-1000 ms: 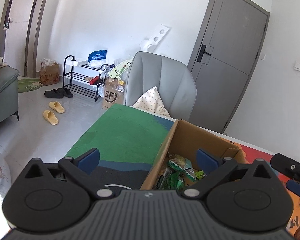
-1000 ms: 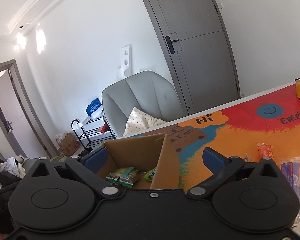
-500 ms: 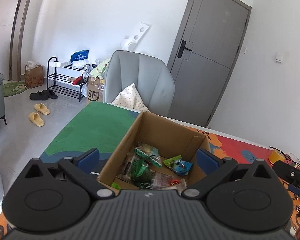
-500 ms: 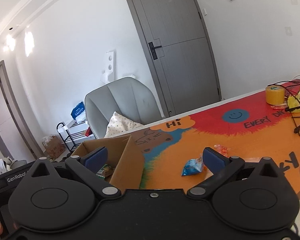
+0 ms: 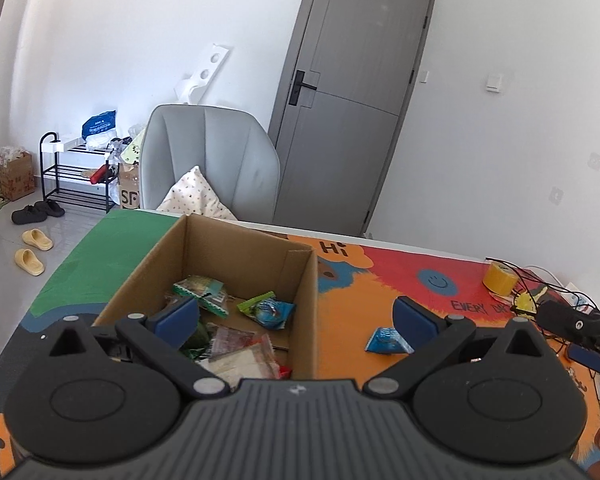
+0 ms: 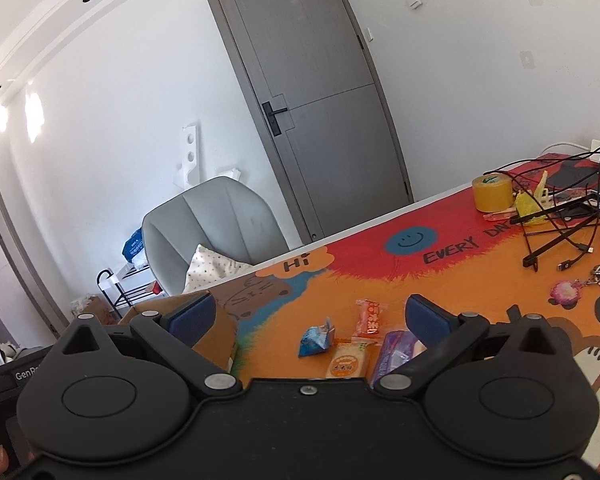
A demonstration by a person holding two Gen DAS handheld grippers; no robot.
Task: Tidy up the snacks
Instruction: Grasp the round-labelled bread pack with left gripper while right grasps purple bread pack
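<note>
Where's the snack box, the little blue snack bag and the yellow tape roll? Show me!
cardboard box (image 5: 306, 312), left wrist view, its right outer wall.
blue snack bag (image 6: 315, 340), right wrist view, middle of the packet.
yellow tape roll (image 6: 493, 195), right wrist view, its curved side.

Your work surface is a table with a colourful printed mat (image 6: 440, 280). On it lie a cardboard box (image 5: 220, 252), a blue snack packet (image 6: 315, 340), an orange packet (image 6: 370, 317), a tape roll (image 6: 493, 194) and tangled cables (image 6: 560, 216).
</note>
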